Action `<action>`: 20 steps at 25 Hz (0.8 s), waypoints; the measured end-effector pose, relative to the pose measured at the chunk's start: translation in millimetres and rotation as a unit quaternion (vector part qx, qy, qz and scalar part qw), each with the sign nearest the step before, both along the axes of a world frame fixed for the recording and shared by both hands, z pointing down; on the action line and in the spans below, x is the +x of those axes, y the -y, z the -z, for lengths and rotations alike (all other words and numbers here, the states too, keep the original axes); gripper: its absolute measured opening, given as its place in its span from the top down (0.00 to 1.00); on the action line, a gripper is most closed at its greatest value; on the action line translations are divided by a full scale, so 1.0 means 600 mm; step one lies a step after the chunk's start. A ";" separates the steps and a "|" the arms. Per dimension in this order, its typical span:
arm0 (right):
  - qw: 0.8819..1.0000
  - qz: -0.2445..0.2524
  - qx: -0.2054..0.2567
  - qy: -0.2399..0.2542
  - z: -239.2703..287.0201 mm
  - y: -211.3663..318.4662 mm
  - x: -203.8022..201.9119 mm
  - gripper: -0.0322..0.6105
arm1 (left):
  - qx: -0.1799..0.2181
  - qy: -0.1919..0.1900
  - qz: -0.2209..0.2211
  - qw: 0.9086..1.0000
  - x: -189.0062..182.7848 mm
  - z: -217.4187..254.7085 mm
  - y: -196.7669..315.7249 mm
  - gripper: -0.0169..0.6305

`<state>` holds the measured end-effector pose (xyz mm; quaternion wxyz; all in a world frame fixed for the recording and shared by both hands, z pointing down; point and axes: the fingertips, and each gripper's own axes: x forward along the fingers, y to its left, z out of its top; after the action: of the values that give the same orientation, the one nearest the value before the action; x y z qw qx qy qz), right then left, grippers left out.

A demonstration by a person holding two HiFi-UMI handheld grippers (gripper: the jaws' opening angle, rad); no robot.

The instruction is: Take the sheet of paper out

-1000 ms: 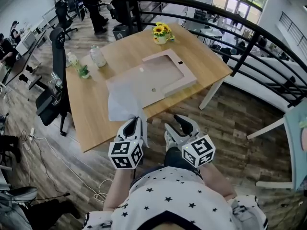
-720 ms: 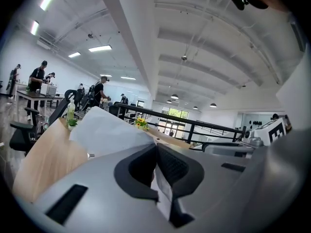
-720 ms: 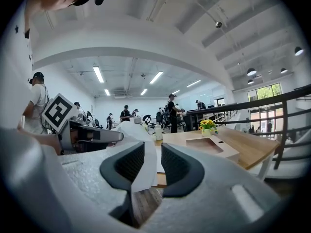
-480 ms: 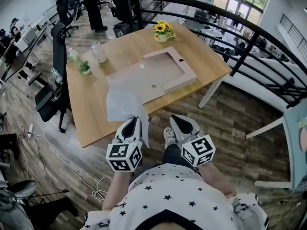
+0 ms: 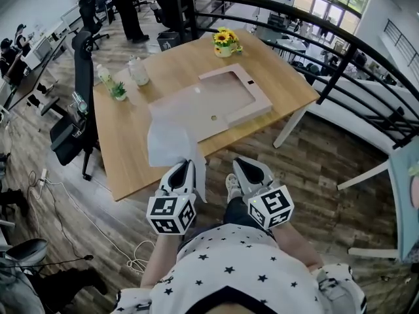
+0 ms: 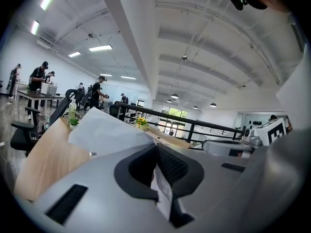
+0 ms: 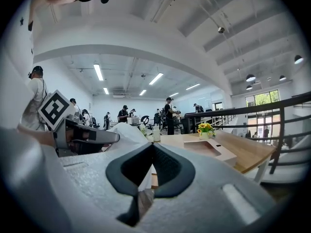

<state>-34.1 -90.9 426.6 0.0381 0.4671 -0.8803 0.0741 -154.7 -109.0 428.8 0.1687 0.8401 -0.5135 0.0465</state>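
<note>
A white sheet of paper (image 5: 169,142) hangs over the near edge of the wooden table (image 5: 127,165), its near end pinched in my left gripper (image 5: 185,170), which is shut on it. In the left gripper view the sheet (image 6: 109,132) fans out ahead of the left gripper (image 6: 155,148), and a strip of it runs down between the closed pads. Behind it on the table lies a flat tan frame (image 5: 252,113) with a shallow recess. My right gripper (image 5: 244,167) is beside the left one, off the table's edge; its jaws meet with nothing between them. The right gripper (image 7: 153,147) touches nothing.
A pot of yellow flowers (image 5: 224,42) stands at the table's far edge. Two bottles (image 5: 139,70) and a small plant (image 5: 118,91) are at its far left. An office chair (image 5: 77,110) is left of the table, a black railing (image 5: 340,57) to the right.
The right gripper's jaws, spread wide a second ago, have closed on nothing. The left gripper keeps its hold on the paper and has barely moved.
</note>
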 end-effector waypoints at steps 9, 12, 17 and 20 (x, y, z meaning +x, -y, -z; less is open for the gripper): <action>1.000 0.003 -0.002 0.002 0.000 0.004 -0.009 0.94 | -0.002 -0.002 0.007 1.000 -0.010 0.000 0.005 0.96; 1.000 0.002 -0.002 0.003 0.000 0.003 -0.008 0.94 | -0.003 -0.002 0.006 1.000 -0.008 0.000 0.003 0.96; 1.000 0.000 -0.001 0.004 -0.001 0.002 -0.008 0.94 | -0.004 -0.002 0.005 1.000 -0.009 -0.001 0.002 0.96; 1.000 0.001 -0.001 0.004 -0.003 0.002 -0.011 0.94 | -0.003 -0.003 0.005 1.000 -0.011 -0.002 0.003 0.96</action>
<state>-40.6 -92.3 428.3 0.0355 0.4662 -0.8806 0.0767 -161.2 -110.9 430.1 0.1733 0.8369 -0.5172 0.0446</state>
